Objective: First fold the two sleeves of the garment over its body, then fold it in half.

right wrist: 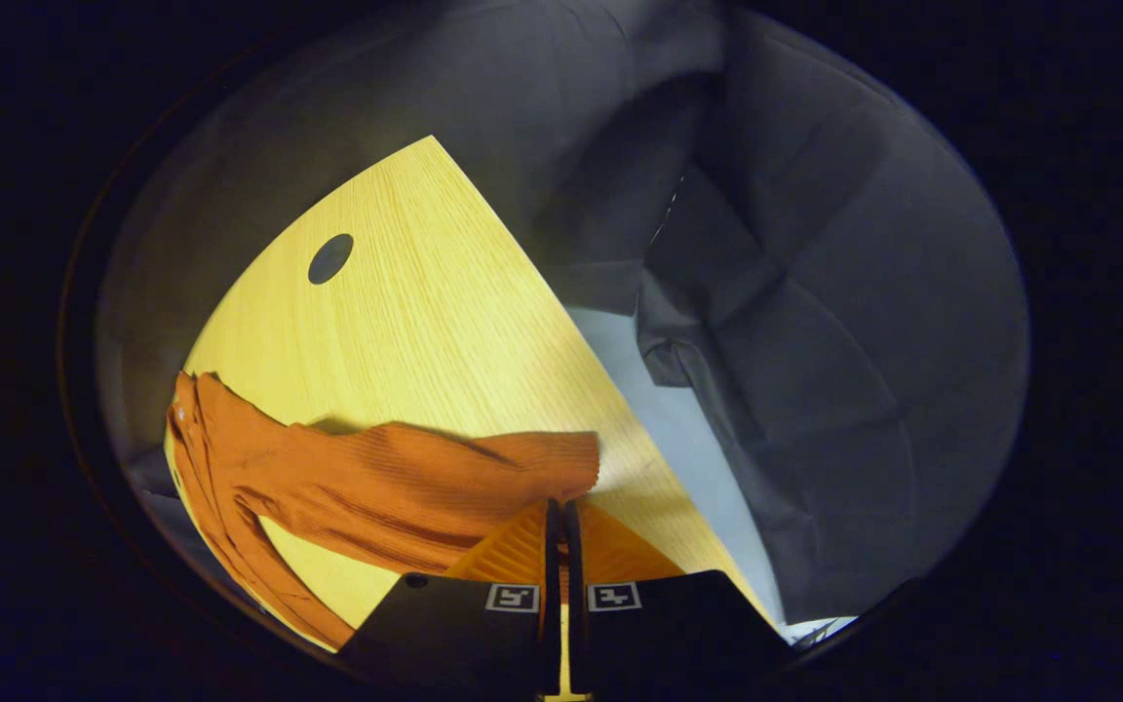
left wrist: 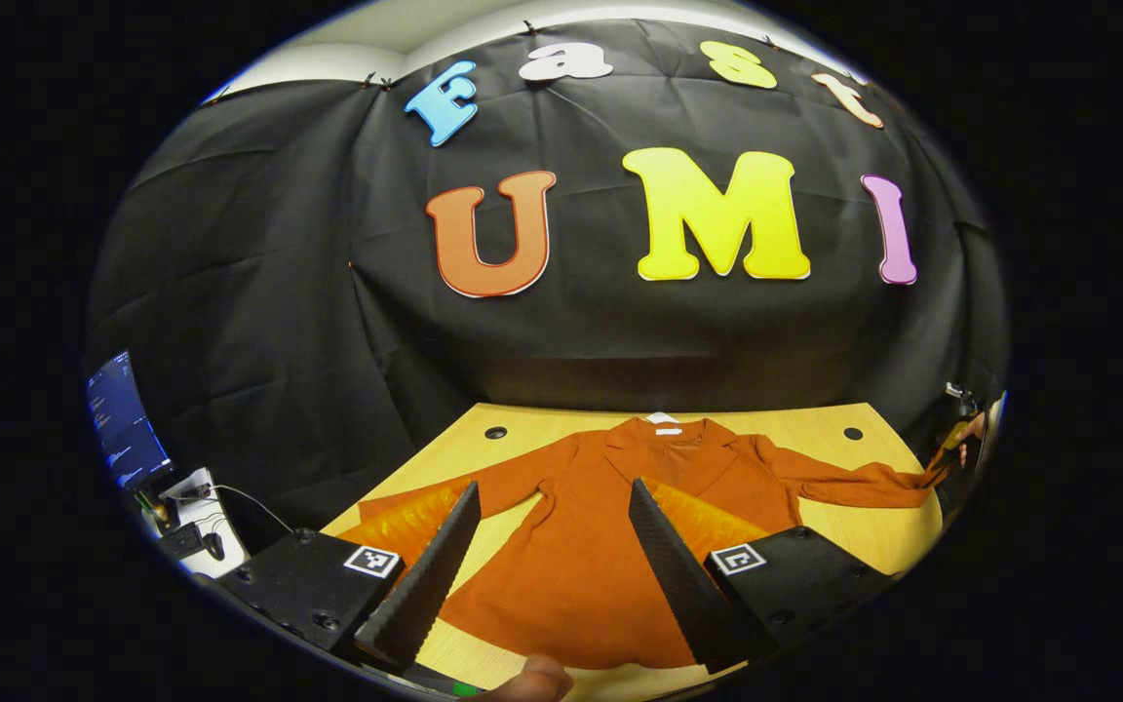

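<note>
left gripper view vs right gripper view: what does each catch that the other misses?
Left gripper view: the whole orange garment spread flat, collar at the far edge, a monitor off to the side, the left gripper open above the garment's body.

Right gripper view: the sleeve's cuff close up, the table's edge, the right gripper shut, with the cuff just ahead of it.

Shared: wooden table, that same sleeve.
</note>
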Available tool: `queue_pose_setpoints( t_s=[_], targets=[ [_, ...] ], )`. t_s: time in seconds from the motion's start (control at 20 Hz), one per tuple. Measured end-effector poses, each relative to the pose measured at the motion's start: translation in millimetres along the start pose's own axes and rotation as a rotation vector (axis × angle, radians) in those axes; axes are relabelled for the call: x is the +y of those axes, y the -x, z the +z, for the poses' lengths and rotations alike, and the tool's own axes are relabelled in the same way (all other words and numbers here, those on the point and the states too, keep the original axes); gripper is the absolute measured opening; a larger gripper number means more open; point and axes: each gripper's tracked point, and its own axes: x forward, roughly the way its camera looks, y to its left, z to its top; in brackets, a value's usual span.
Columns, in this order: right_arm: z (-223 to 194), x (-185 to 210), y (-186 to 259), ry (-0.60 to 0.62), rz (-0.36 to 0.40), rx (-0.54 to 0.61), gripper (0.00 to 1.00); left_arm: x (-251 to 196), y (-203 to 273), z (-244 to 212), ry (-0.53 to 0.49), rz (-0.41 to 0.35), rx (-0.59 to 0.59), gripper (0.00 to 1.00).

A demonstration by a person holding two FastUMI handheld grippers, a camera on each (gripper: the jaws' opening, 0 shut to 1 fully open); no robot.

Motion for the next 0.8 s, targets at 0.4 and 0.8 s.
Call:
queue_pose_setpoints(
  t_s=[0.4,0.8],
  targets=[
    [8.2,19.6,57.0,0.046,-0.011,-0.105,0.02,1.4,-16.9,10.6,-0.021,-0.066,-0.056,0.99],
    [16.4,149.0,148.0,0.173,0.084,-0.22,0.03,14.7,-28.3,19.8,-0.076,-0.151,-0.141,0.99]
  ],
)
